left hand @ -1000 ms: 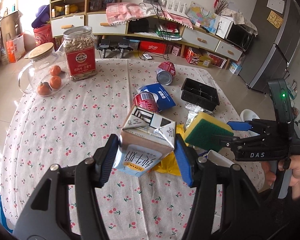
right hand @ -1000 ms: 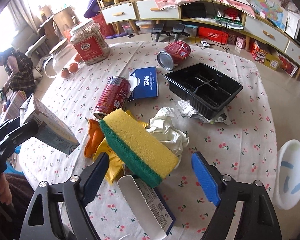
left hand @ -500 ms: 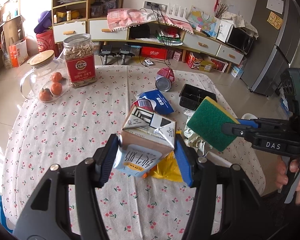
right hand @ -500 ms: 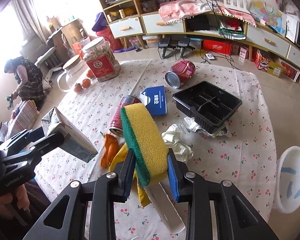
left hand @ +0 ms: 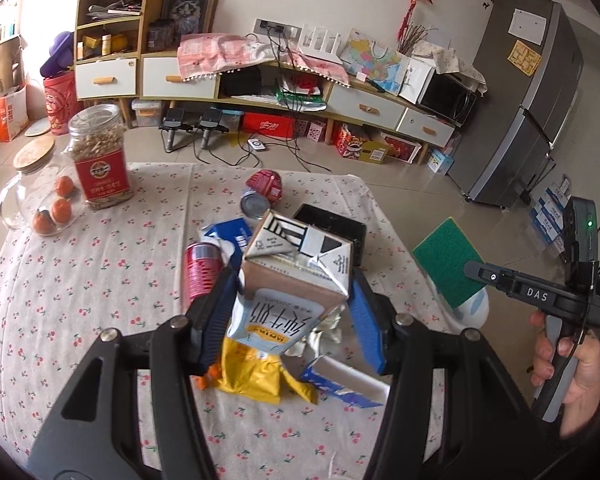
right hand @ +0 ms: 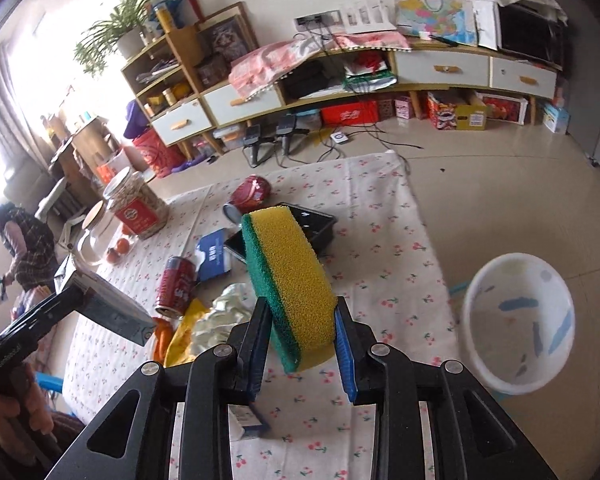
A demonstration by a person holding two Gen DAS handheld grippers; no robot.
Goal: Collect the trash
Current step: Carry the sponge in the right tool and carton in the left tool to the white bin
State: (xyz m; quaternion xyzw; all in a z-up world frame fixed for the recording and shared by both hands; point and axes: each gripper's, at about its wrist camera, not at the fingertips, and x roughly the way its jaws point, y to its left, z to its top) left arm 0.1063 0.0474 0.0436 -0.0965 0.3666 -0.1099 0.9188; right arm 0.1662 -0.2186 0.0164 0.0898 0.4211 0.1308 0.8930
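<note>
My left gripper (left hand: 294, 312) is shut on a milk carton (left hand: 292, 284) and holds it above the table. My right gripper (right hand: 302, 350) is shut on a yellow and green sponge (right hand: 290, 276), held above the table's right side; it shows at the right in the left wrist view (left hand: 448, 262). The carton shows at the left in the right wrist view (right hand: 108, 306). A white bin (right hand: 518, 320) stands on the floor right of the table. On the table lie a red can (right hand: 176, 286), a second can (right hand: 248, 196), a black tray (right hand: 320, 224), a blue packet (right hand: 212, 256), crumpled foil (right hand: 220, 316) and a yellow wrapper (left hand: 256, 372).
A nut jar (left hand: 100, 160) and a glass jug with oranges (left hand: 40, 200) stand at the table's far left. An open white and blue box (left hand: 340, 384) lies near the front. A person (right hand: 20, 244) stands left of the table. Cabinets line the far wall.
My right gripper closed on the sponge, lifted it and carried it right toward the bin. My left gripper rose higher with the carton.
</note>
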